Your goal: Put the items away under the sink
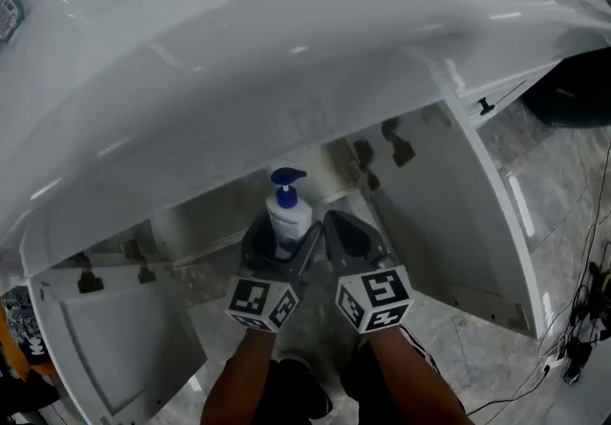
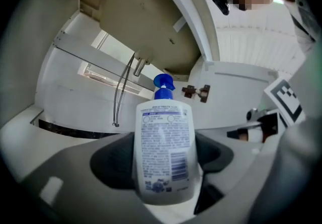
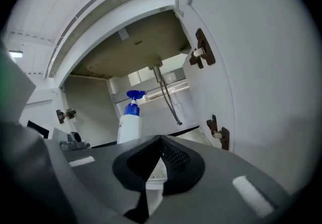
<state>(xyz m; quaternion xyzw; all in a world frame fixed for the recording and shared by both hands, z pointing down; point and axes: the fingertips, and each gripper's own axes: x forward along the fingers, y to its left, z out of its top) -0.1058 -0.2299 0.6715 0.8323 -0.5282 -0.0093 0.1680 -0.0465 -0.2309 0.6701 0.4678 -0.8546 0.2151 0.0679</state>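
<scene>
Over on the left, the cabinet's left door (image 1: 115,356) hangs wide open under the sink (image 1: 286,79). Next is our left gripper (image 1: 275,246), clamped on the bottle (image 1: 287,215). In the left gripper view both pads press the sides of the white bottle (image 2: 163,152), which is upright with its back label facing us and its blue pump (image 2: 163,83) on top. It sits right at the cabinet opening, below the basin's front edge, and we can't tell if its base touches anything. Hoses (image 2: 119,98) hang down at the back. Just beside it is our right gripper (image 1: 346,240). In the right gripper view its jaws are pinched together with nothing in them (image 3: 160,160), and the bottle (image 3: 130,125) is off to their left. The right door (image 1: 449,213) is open too, with its hinges (image 3: 202,52) showing.
</scene>
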